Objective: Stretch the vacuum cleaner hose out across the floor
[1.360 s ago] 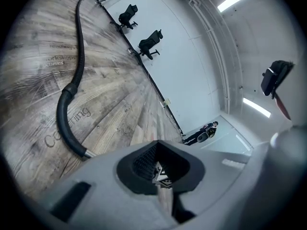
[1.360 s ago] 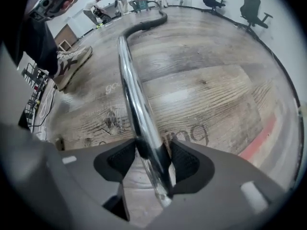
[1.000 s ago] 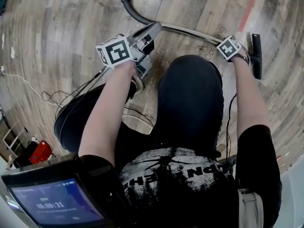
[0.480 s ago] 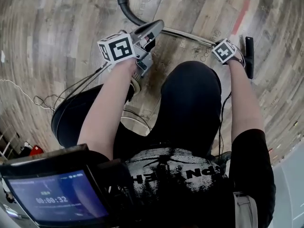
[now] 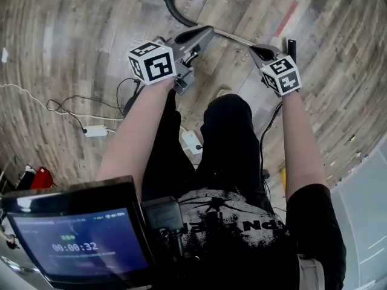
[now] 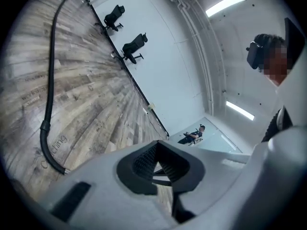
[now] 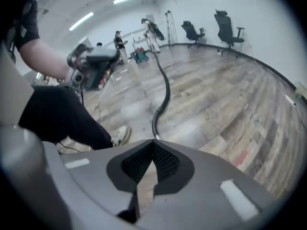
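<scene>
Claws first: the left claw (image 6: 157,153) is clenched on nothing, and the right claw (image 7: 152,151) has just snapped shut, empty too. Below and ahead, the vacuum hose (image 7: 167,91) lies long across the wooden floor (image 7: 230,95), so it was probably let go on purpose.

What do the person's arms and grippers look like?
Left gripper and right gripper are grey, with tapered jaws and dark ribbed pads. Each carries a white cube with black square markers. A black cable runs beside the right arm. The right sleeve is short and black.
</scene>
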A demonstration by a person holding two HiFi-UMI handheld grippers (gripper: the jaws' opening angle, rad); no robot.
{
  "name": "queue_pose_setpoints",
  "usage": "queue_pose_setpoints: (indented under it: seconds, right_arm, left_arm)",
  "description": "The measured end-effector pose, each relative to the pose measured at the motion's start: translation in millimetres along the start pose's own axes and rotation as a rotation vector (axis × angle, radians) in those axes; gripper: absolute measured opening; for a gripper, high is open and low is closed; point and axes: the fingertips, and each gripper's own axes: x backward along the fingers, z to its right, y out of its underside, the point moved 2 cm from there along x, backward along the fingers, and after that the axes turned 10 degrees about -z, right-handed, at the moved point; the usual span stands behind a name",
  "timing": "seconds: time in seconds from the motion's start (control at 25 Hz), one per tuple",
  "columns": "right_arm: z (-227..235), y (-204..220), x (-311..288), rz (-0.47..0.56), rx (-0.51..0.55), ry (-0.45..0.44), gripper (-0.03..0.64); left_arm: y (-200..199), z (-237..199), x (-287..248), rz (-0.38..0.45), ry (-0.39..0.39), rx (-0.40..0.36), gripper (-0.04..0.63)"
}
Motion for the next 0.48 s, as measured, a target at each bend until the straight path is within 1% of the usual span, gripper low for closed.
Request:
queue_pose_setpoints:
  seconds: [0.04, 0.12, 0.24, 0.36, 0.48]
  right_arm:
    - [-13.6, -23.0, 27.9, 0.06, -0.004, -0.011, 0.005]
    - [-41.5, -68.8, 83.4, 0.17, 0.001, -0.032, 0.005]
    - [-79.0, -126.2, 162.3, 0.293, 0.048, -0.03, 0.005]
    - [-120.0, -169.8, 231.0, 0.363, 0.11, -0.02, 0.005]
    - [-166.5, -208.5, 292.3, 0.413, 0.121, -0.041, 0.006]
  left_arm:
    - [-9.5, 15.2, 14.6, 0.02, -0.015, 0.002, 0.002]
    - [-26.4, 49.2, 40.8, 0.034, -0.046, -0.02, 0.002]
    - [-52.3, 113.4, 67.7, 0.041, -0.075, -0.101, 0.002]
    - [-81.7, 183.0, 95.1, 0.049, -0.092, -0.21, 0.002]
    - [-112.4, 249.0, 134.7, 0.052, -0.098, -0.31, 0.002]
